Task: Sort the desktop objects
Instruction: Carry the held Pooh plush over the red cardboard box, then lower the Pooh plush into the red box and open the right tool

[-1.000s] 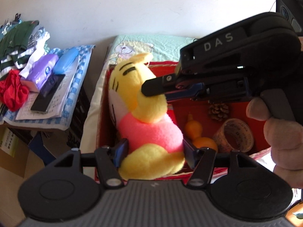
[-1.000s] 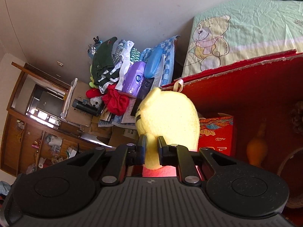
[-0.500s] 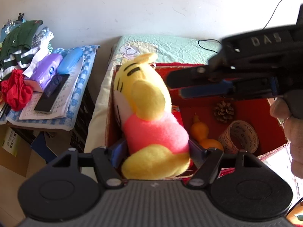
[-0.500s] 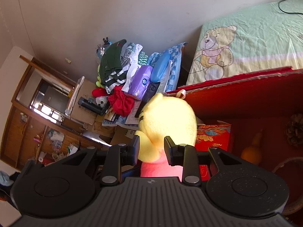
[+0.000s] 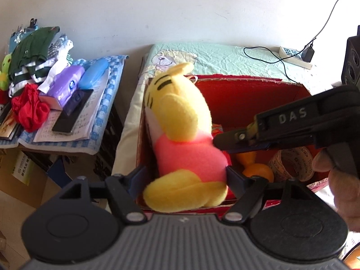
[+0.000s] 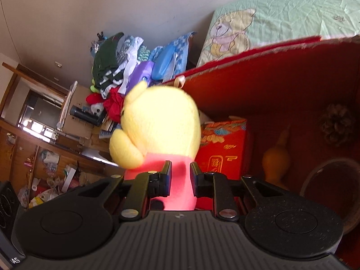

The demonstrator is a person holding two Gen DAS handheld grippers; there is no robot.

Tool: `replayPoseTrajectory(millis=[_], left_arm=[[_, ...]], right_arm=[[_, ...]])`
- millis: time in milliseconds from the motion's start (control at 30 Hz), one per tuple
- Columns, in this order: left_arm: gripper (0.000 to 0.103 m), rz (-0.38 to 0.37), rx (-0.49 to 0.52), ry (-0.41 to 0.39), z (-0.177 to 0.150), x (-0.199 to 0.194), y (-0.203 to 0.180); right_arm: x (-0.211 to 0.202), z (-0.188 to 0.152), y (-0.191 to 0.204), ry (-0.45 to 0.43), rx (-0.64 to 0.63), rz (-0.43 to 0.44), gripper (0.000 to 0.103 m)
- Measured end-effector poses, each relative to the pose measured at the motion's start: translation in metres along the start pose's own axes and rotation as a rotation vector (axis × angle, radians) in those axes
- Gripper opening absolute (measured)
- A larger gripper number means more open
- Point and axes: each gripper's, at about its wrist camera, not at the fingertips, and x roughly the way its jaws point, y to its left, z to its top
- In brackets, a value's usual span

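The plush toy [image 5: 183, 135], yellow with a pink middle, stands nearly upright at the left end of the red box [image 5: 247, 94], its lower body hanging over the near rim rather than resting inside. The left tool [image 5: 184, 177] has its jaws spread around the toy's pink waist and yellow legs, the fingers close to or lightly against the fabric on either side; whether they bear any real pressure cannot be told. The right tool [image 6: 180, 181] comes in from the side with its jaws a little apart, straddling a fold of the pink cloth without clearly clamping it. To my judgement the main risk is that the toy is not firmly held by either tool: being soft and top-heavy, it could tip forward over the rim and drop out of the box, or slump sideways against the left wall. A squeeze on loose plush may catch only fabric, which would slip free under the toy's weight. Pushing it down carelessly could also press it onto the small red packet [image 6: 221, 148] right behind it, or knock the orange gourd [image 5: 254, 165] and the roll of tape [image 5: 292, 164] lying further right, with the pine cone [image 6: 336, 126] beyond. The two tools are near each other and could collide. The side surface [image 5: 99, 123] with clothes and tissues is well apart and not at risk.
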Motion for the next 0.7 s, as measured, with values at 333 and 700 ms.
replayPoseTrajectory(millis=[333,700], left_arm=[[0.095,0.001,-0.012,-0.077,0.005,-0.023,0.000],[0.095,0.052,-0.025,-0.036,0.011,-0.018,-0.006]], right_arm=[[-0.013,-0.002,0.000,-0.029,-0.004,-0.022,0.022],[-0.029,-0.011,0.001,-0.072,-0.001,-0.034,0.022]])
